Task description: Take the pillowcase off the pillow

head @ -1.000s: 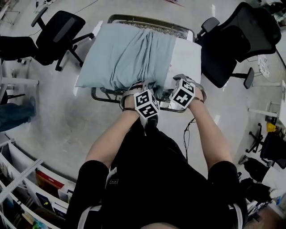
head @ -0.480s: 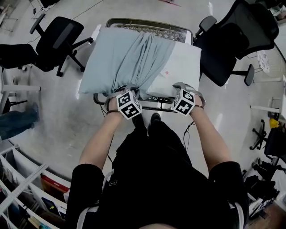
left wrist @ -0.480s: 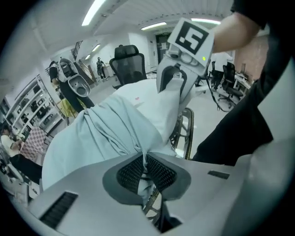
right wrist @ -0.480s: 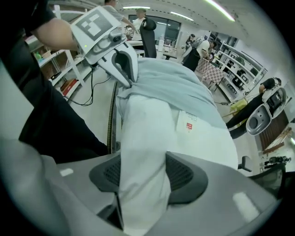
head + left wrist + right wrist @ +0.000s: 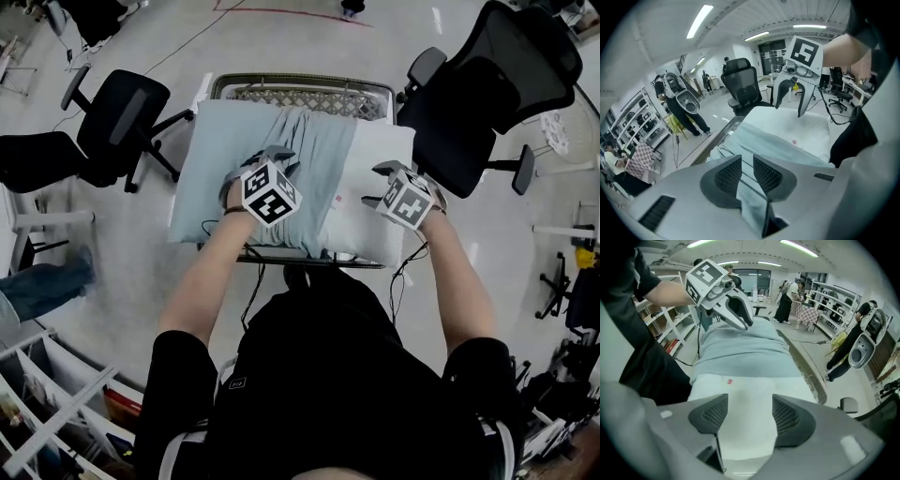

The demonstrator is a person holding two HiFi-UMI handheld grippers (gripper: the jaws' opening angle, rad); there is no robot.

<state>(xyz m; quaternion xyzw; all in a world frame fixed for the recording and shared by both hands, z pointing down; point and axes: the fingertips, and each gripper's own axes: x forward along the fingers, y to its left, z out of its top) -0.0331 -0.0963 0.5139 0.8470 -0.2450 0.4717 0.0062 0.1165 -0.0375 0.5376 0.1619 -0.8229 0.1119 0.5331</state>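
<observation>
A white pillow (image 5: 384, 178) lies on a wire-top cart, its left part still inside a light blue pillowcase (image 5: 220, 155) that is bunched in folds at the middle. My left gripper (image 5: 277, 157) hangs over those folds. Its jaws have just been opening and stand a narrow gap apart, with blue fabric (image 5: 764, 143) showing through the gap and no visible pinch. My right gripper (image 5: 378, 185) hovers over the bare pillow (image 5: 750, 390) near a small red tag (image 5: 730, 380). Its jaws have also just been opening, and they stand wide with nothing between them.
The cart's wire rim (image 5: 309, 94) shows beyond the pillow. Black office chairs stand close at the left (image 5: 122, 112) and the right (image 5: 487, 94). Shelving (image 5: 37, 412) is at the lower left. People stand further off in both gripper views.
Both grippers have left the pillow's near edge. The left one moved up over the bunched middle of the pillowcase, and the right one moved out over the bare white end.
</observation>
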